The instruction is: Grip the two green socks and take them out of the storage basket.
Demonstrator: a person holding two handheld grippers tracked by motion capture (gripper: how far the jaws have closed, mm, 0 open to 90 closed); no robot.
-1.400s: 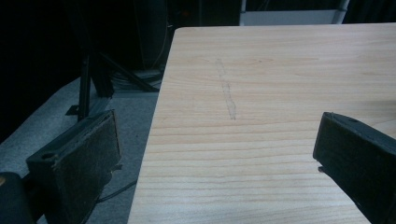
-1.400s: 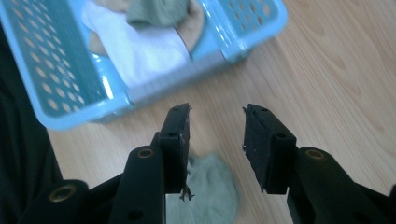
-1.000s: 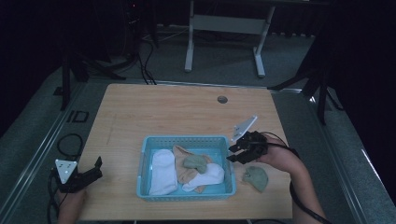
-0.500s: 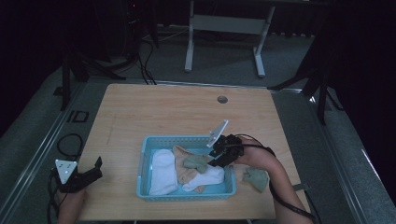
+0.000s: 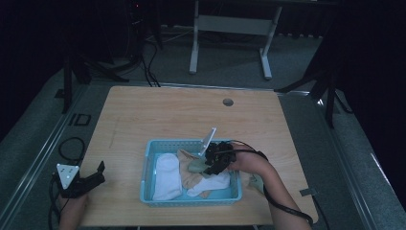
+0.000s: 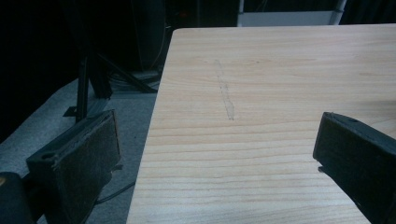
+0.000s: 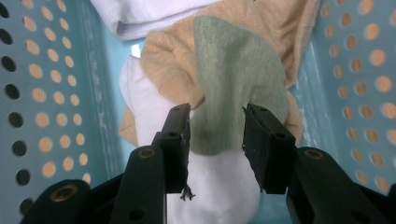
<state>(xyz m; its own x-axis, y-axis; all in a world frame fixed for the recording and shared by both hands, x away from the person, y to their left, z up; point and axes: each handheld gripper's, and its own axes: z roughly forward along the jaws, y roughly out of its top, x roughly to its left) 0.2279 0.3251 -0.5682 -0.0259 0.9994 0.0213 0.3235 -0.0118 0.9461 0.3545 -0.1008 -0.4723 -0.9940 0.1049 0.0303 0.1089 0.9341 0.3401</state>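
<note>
A light blue perforated basket [image 5: 144, 178] sits near the table's front edge and holds white socks [image 5: 166, 176], a tan sock [image 5: 190, 178] and a green sock [image 5: 195, 166]. My right gripper [image 5: 209, 166] reaches down into the basket's right half. In the right gripper view its jaws [image 7: 215, 135] pinch the lower end of the green sock [image 7: 238, 79], which lies over the tan sock [image 7: 163, 60] and a white sock [image 7: 215, 191]. My left gripper [image 5: 98, 172] rests at the table's front left corner, open [image 6: 215, 158], with only bare wood between its jaws.
A second green sock [image 5: 256, 182] lies on the table just right of the basket, partly behind the right forearm. The basket walls [image 7: 46, 93] stand close on both sides of the right gripper. A round cable hole [image 5: 228, 102] marks the far side of the table.
The right gripper has moved left from the table's right side into the basket and down onto the green sock. The left gripper has stayed put.
</note>
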